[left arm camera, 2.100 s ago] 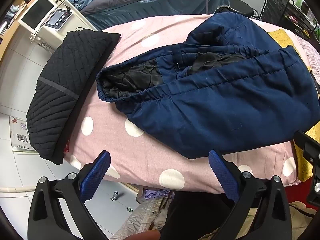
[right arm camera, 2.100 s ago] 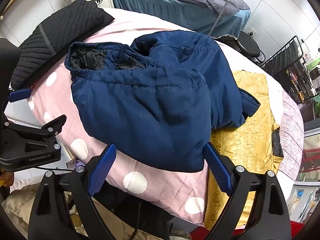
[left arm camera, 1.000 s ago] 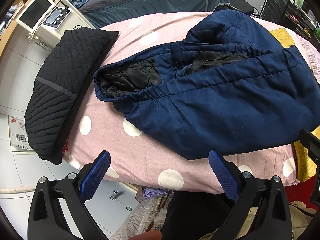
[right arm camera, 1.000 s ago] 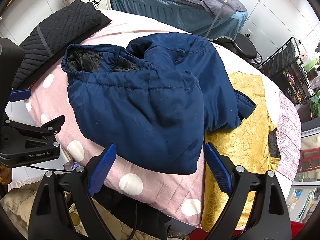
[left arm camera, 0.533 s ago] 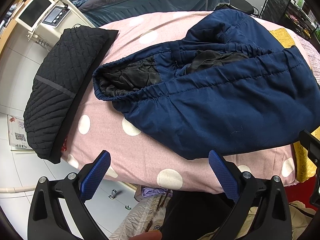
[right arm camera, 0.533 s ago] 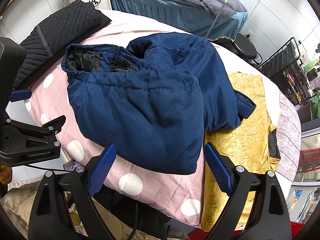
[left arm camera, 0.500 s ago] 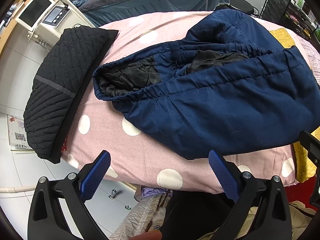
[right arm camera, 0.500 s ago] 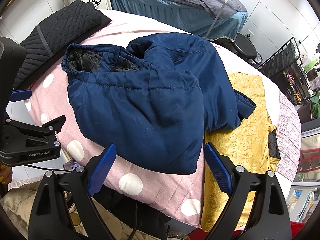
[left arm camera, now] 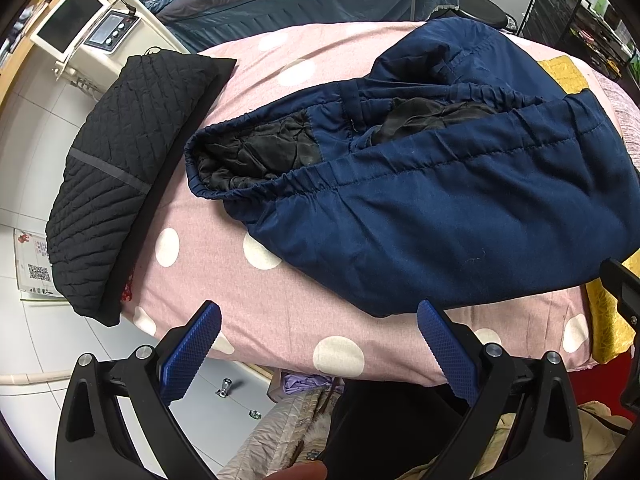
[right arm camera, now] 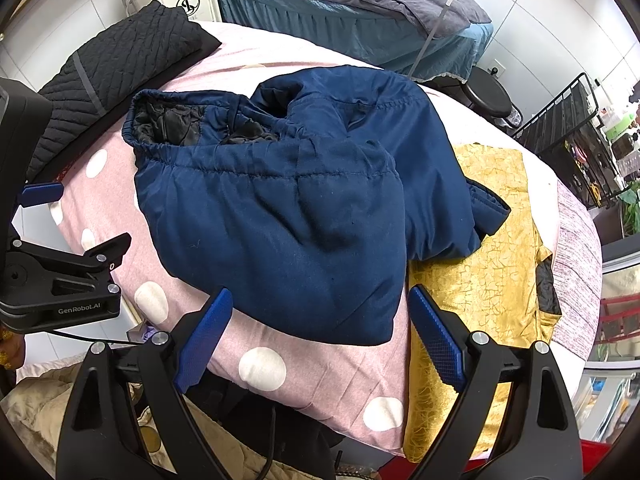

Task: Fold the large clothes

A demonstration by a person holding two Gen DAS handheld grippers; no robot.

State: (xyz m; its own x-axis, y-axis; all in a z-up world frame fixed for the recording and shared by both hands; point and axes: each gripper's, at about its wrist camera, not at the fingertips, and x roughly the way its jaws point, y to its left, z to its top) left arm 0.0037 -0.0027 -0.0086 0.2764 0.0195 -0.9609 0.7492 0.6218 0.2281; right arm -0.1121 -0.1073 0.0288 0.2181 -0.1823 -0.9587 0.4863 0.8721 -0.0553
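Note:
A navy blue padded jacket (left arm camera: 460, 208) with black lining lies folded over in a bundle on a pink polka-dot table cover (left arm camera: 280, 312). It also shows in the right wrist view (right arm camera: 288, 216). My left gripper (left arm camera: 318, 346) is open and empty, held off the table's near edge, just short of the jacket's front fold. My right gripper (right arm camera: 318, 334) is open and empty, its fingers straddling the jacket's near corner from above the edge. The left gripper's body (right arm camera: 60, 280) shows at the left of the right wrist view.
A folded black quilted garment (left arm camera: 120, 192) lies at the table's left end. A gold garment (right arm camera: 480, 264) lies right of the jacket, with a mauve knit (right arm camera: 576, 264) beyond. A bed (right arm camera: 352, 20), a white machine (left arm camera: 100, 40) and a black rack (right arm camera: 568, 120) stand behind.
Both grippers stay open and have drifted only slightly relative to the table. The jacket has not moved.

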